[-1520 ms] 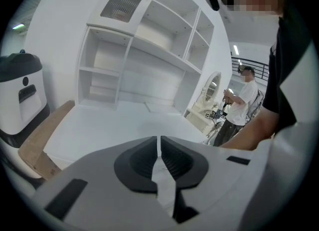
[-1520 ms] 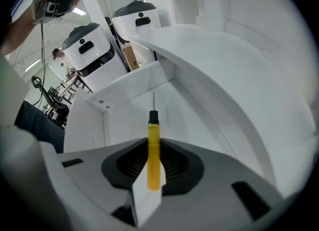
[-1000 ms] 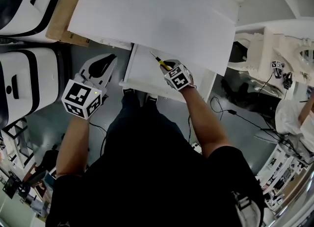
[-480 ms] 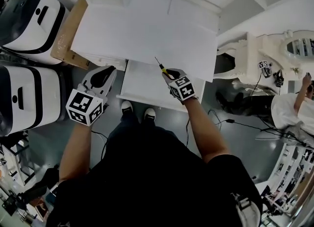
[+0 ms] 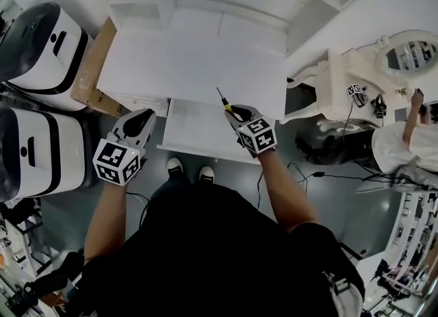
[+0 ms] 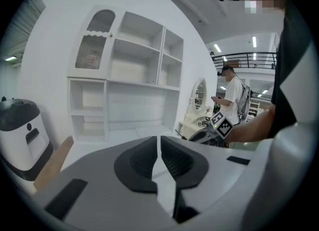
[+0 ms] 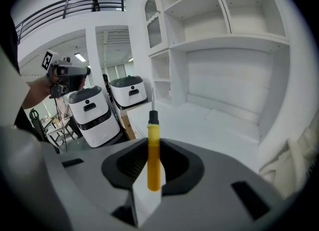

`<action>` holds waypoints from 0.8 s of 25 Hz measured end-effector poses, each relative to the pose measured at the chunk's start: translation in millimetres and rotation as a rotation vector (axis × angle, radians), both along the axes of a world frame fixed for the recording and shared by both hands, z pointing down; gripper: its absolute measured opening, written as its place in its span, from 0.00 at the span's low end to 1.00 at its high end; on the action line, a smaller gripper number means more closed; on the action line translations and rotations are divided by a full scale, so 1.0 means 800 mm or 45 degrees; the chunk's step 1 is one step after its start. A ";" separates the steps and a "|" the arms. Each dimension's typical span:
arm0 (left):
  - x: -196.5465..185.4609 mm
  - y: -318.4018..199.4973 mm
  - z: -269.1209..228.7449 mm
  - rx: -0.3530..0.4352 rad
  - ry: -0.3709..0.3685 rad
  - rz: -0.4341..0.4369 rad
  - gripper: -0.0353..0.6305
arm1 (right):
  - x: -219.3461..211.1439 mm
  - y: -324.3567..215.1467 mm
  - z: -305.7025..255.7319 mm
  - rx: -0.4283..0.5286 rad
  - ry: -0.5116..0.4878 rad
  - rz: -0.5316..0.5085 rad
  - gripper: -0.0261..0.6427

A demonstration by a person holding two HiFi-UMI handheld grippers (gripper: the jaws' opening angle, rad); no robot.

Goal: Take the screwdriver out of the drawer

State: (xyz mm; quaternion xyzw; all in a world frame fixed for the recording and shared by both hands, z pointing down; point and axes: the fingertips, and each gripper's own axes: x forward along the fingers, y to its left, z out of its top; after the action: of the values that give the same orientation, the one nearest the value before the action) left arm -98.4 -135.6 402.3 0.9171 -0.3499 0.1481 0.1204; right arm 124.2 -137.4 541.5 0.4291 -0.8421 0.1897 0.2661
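Showing white desk [image 5: 191, 62] at 12 o'clock and open drawer [image 5: 195, 131] beneath. Left gripper [image 5: 139, 122] at the drawer's 9 o'clock has its jaws pressed together, empty. Right gripper [image 5: 236, 112] pinches the screwdriver [image 5: 226, 105] over the drawer's 1 o'clock corner. Risk: the slim handle may pivot and slip, dropping the tool.

Wears black short-sleeved top [image 5: 226, 254], black-and-white shoes [image 5: 176, 166]; bears pale grey left claw [image 5: 142, 116] and right claw [image 5: 237, 111], both with black-and-white marker cubes [image 5: 116, 161].
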 end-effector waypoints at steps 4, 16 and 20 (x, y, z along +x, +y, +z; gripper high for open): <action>0.013 0.008 -0.008 0.014 0.004 0.018 0.11 | 0.008 0.010 -0.041 0.064 -0.043 0.024 0.17; 0.035 0.024 -0.022 0.045 -0.003 0.061 0.11 | 0.051 0.048 -0.116 0.192 -0.092 0.099 0.17; 0.041 0.033 -0.023 0.050 -0.004 0.072 0.11 | 0.064 0.061 -0.132 0.215 -0.106 0.126 0.17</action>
State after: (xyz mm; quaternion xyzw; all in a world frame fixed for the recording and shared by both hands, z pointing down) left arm -65.8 -109.4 383.5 0.9287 -0.3267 0.1461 0.0974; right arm 175.1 -88.6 436.2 0.4828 -0.8432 0.1486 0.1839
